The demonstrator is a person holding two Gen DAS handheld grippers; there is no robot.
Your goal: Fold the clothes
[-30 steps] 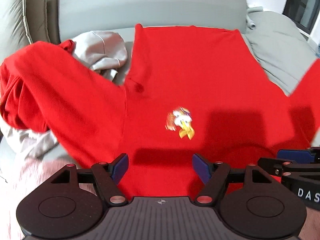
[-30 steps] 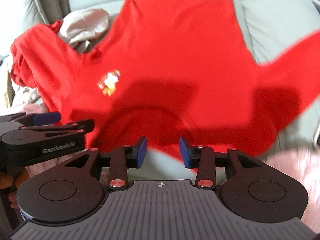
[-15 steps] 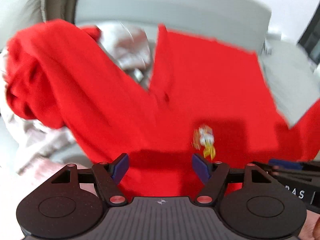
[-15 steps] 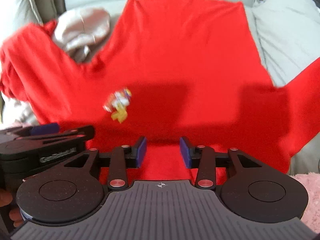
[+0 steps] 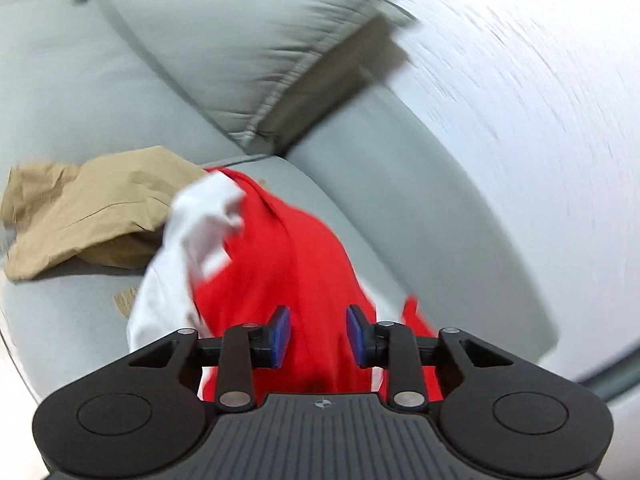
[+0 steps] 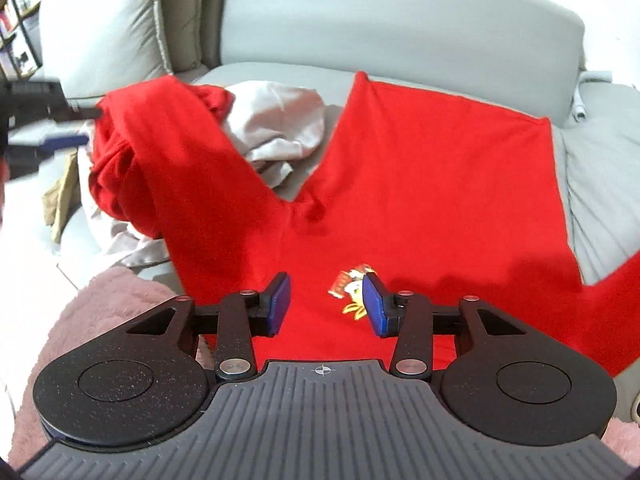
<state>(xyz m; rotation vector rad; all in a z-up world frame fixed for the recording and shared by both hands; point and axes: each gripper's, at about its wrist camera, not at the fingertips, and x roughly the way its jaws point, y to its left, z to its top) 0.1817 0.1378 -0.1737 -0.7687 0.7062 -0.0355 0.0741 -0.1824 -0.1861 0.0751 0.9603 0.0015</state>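
1. Sofa (image 6: pixel 392 28): grey; it serves as the folding surface. All the clothes lie on its seat.
2. Red shirt (image 6: pixel 432 184): the task's garment. Its body lies spread flat across the seat, print side up, with no fold line visible in it. Judgement: the body is laid out and smoothed, but no fold is made yet.
3. Left sleeve (image 6: pixel 160 148): long and bunched, draped over other clothes at the left end of the seat, with its cuff end rumpled. It is not laid across the body. The opposite sleeve (image 6: pixel 616 304) runs off the picture's right edge, also not folded in.
4. Grey garment (image 6: pixel 276 128): crumpled under and behind the left sleeve, unfolded. A tan garment (image 5: pixel 92 208) lies further left, also unfolded. Judgement: both remain to be done after the red shirt.
5. Left gripper (image 5: pixel 318 334): its jaws are closing, with red sleeve cloth running between them. The pads are not seen pressing on it, so the sleeve counts as not yet gripped. This view is motion-blurred.
6. Right gripper (image 6: pixel 328 306): jaws spread with nothing between them; it hangs above the chest of the shirt, close to the print (image 6: pixel 350 290).
7. Remaining work, by judgement: grip the left sleeve, lay it over the body, repeat on the other side, then fold the body.
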